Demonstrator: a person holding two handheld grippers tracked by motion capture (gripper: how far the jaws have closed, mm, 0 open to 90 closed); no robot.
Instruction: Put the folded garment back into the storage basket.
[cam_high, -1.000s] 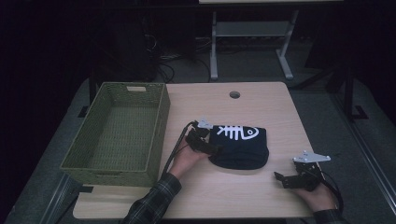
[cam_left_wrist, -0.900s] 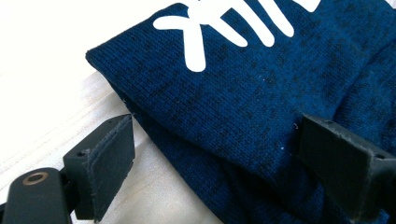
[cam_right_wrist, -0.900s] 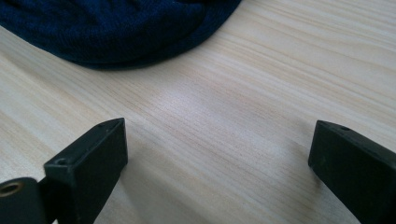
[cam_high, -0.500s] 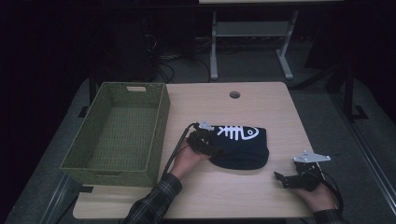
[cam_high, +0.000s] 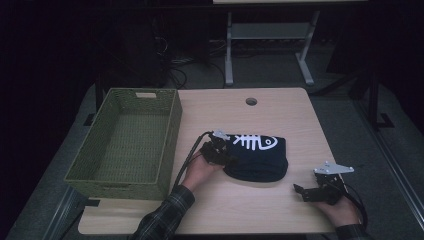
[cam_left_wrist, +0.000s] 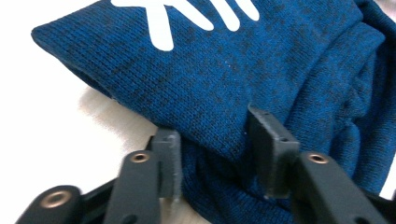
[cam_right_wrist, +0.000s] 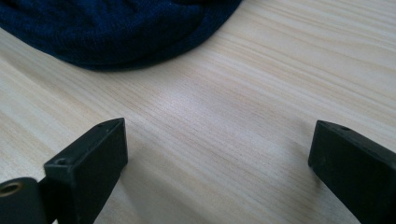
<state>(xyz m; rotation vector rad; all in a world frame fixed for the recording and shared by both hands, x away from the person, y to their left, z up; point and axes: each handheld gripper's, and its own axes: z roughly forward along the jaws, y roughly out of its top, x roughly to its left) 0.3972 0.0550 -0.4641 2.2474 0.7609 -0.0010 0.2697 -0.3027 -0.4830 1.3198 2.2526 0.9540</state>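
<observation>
your left tool sits at the left edge of the folded dark blue knit garment, just left of centre in the high view. in the left gripper view that left tool has its jaws partly apart with a fold of the garment between them; the cloth touches both, but you cannot tell whether it is pinched tight. the garment lies in the middle of the wooden counter, its white fish-skeleton print facing up. your right tool rests at the lower right of the high view, well apart from the garment, with its jaws spread wide. in the right gripper view the right tool frames bare counter, with the garment's edge at the upper left. a green woven basket stands at the left of the counter.
</observation>
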